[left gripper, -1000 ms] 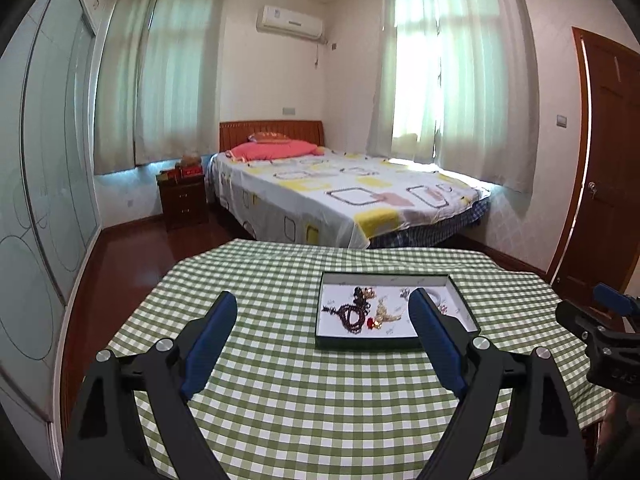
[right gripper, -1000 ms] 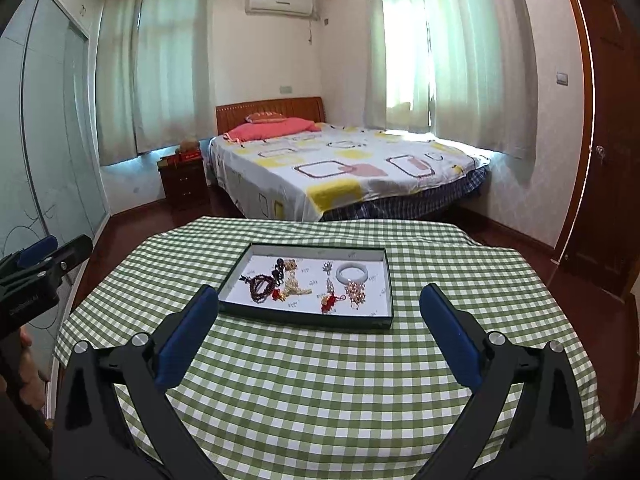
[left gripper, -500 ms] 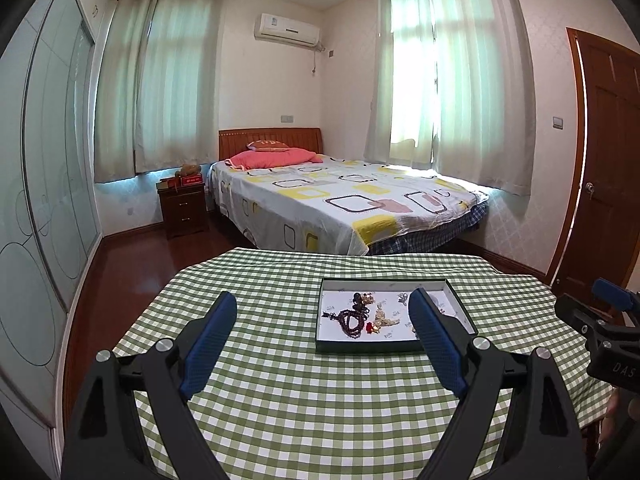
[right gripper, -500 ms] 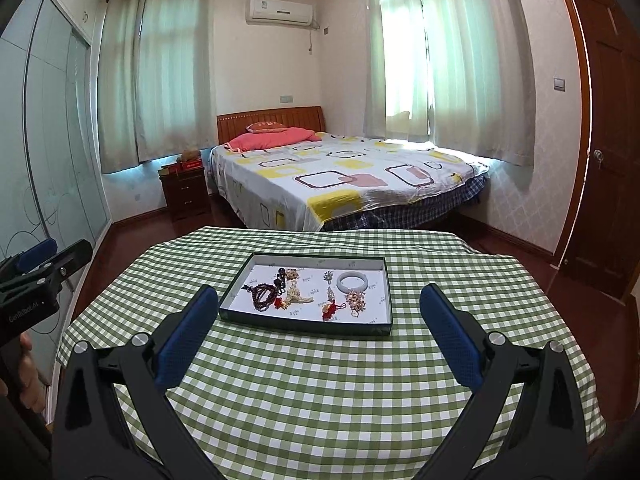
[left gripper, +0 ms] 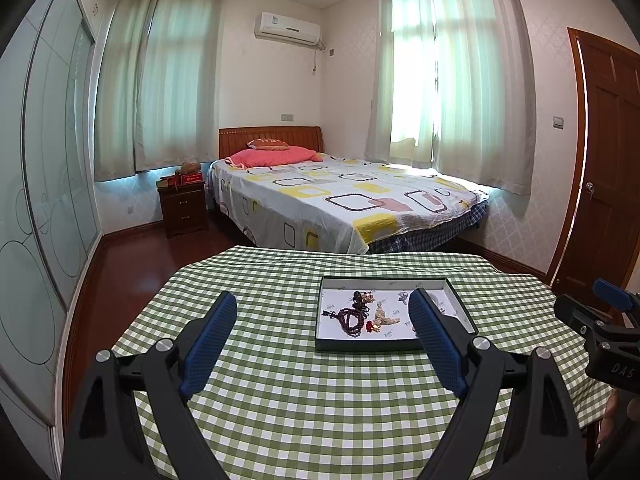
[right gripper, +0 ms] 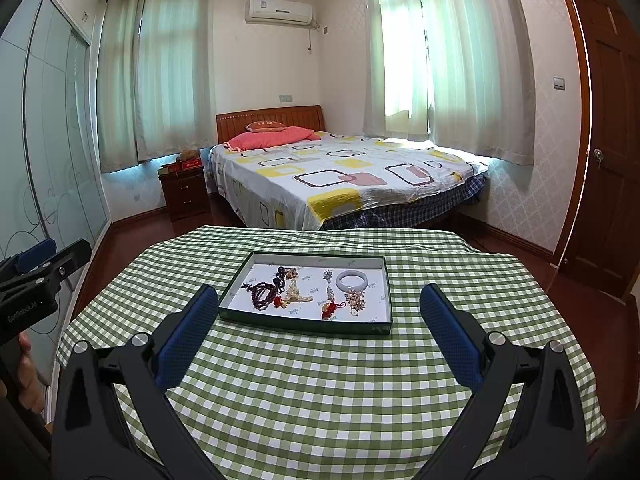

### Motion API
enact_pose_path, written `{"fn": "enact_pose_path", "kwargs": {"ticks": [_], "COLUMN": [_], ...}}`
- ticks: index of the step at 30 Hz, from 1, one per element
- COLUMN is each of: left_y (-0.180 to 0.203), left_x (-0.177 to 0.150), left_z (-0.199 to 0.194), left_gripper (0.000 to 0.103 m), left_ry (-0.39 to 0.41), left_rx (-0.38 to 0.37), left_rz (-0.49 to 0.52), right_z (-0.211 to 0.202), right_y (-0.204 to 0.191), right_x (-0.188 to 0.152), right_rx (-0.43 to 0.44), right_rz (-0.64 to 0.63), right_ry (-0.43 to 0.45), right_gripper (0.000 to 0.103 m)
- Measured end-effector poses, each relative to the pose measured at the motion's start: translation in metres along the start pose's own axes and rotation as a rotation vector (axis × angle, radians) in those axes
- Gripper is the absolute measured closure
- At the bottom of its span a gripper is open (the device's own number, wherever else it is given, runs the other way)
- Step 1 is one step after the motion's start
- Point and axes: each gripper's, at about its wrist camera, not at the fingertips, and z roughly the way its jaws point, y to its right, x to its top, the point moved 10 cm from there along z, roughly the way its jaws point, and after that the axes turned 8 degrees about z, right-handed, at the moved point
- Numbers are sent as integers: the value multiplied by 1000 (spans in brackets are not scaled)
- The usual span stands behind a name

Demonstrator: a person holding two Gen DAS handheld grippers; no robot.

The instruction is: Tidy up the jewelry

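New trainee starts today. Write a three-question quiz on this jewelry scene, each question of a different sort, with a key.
1. True or false: the white bangle lies on the tablecloth, outside the tray.
2. Multiple choice: the dark red bead string lies at which end of the tray, seen from the right wrist camera? A) left B) right C) middle
3. Fill in: the fingers of the right gripper and those of the left gripper are both ____ and hold nothing.

Key: 1 false; 2 A; 3 open
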Motion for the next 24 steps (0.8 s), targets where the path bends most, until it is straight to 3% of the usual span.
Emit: {"fn": "enact_pose_path", "kwargs": {"ticks": [24], "left_y": [-1], "left_x": [-5], "left_z": [-2], "left_gripper": [18], "left_ry": [-5], "left_rx": [-2], "left_rz": [-11], "right_z": [0], "right_y": [0], "right_x": [0], "right_rx": [-1], "right_rz": [-2], "right_ry": [2], "right_gripper": [5]}}
